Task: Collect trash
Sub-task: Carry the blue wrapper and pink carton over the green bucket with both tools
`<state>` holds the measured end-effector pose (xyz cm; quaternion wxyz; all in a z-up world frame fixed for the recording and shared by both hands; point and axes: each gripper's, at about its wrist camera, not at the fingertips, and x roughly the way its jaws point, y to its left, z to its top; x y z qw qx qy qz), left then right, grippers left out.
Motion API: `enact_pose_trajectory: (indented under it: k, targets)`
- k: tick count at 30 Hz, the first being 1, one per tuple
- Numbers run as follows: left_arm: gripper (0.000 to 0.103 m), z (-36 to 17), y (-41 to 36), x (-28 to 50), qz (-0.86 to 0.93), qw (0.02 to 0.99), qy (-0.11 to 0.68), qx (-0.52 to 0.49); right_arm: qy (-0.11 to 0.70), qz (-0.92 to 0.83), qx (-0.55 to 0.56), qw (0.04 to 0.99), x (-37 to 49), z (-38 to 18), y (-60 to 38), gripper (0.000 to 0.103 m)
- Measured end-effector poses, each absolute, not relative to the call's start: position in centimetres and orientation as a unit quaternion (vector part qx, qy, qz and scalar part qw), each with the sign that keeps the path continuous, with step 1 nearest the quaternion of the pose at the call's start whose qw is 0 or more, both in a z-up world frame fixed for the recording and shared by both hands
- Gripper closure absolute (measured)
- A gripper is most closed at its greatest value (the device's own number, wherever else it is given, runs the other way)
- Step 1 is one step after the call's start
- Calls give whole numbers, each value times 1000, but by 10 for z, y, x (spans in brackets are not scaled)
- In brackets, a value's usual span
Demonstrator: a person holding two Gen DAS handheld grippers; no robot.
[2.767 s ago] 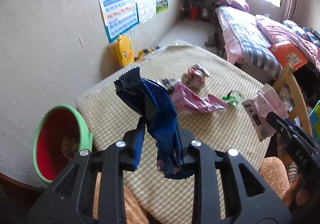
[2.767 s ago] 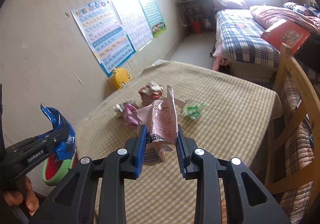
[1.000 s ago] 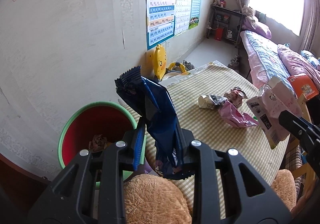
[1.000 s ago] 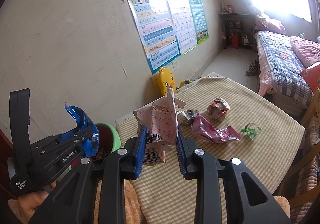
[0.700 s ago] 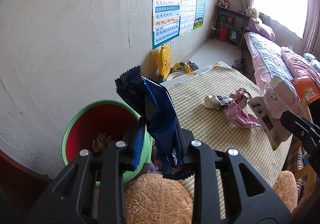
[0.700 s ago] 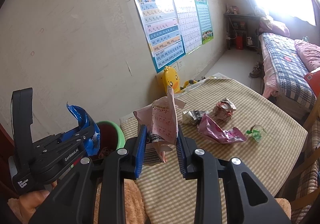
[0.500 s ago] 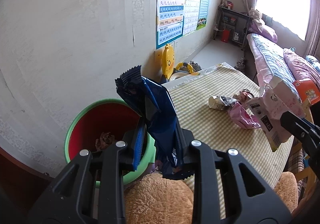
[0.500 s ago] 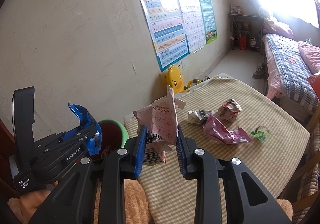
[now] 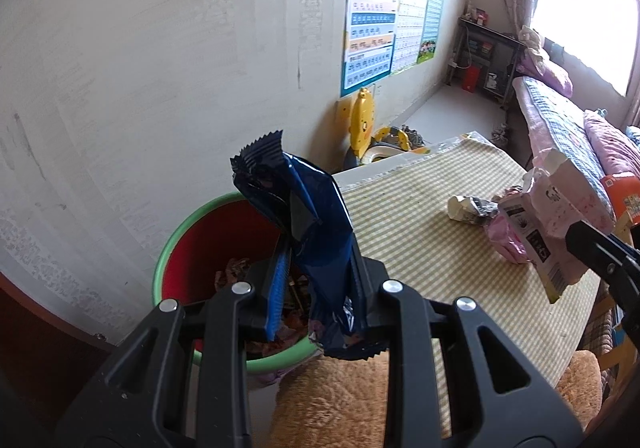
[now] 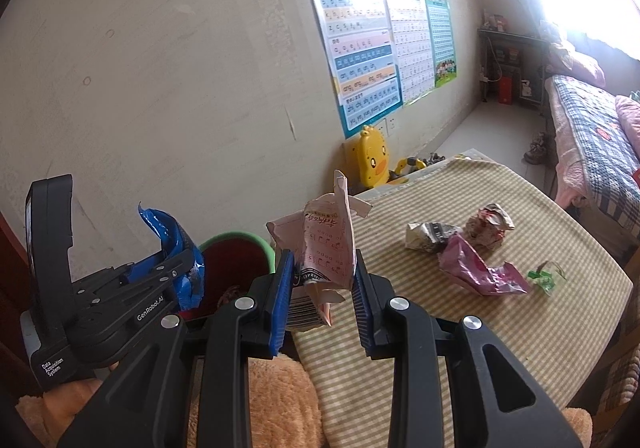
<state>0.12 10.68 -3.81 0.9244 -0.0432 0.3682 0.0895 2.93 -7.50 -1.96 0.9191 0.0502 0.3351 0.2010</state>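
Observation:
My left gripper [image 9: 318, 284] is shut on a dark blue snack wrapper [image 9: 308, 224] and holds it above the red bin with a green rim [image 9: 188, 215], which has trash inside. My right gripper [image 10: 320, 288] is shut on a crumpled pink carton [image 10: 328, 244]; it also shows in the left wrist view [image 9: 556, 207]. The bin shows behind the left gripper in the right wrist view [image 10: 236, 248]. On the checked table [image 10: 540, 328] lie a pink wrapper [image 10: 476, 272], a crumpled grey wrapper [image 10: 428, 234], a crumpled red-white wrapper [image 10: 490, 226] and a green scrap [image 10: 542, 278].
The bin stands against the wall at the table's near left corner. A brown plush cushion [image 9: 340, 404] lies below both grippers. A yellow duck toy [image 10: 372, 159] stands by the wall behind the table. A bed [image 10: 592, 143] is at the far right.
Both grippers have moved left toward the bin with their trash. The blue wrapper now hangs over the bin's opening, and more of the bin's contents show.

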Motion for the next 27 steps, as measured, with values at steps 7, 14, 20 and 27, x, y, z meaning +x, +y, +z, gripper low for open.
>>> enact_pose_trajectory:
  k: [7, 14, 20, 27]
  targets:
    - [77, -42, 128, -5, 108, 921, 372, -52, 340, 217, 40, 914, 31, -22, -55, 76]
    - [77, -46, 148, -6, 126, 916, 375, -63, 346, 230, 29, 909, 33, -24, -37, 76]
    - [77, -52, 164, -9, 139, 912, 379, -70, 351, 240, 19, 905, 34, -27, -24, 76]
    - [77, -58, 176, -10, 150, 907, 385, -76, 362, 252, 11, 898, 37, -34, -9, 76]
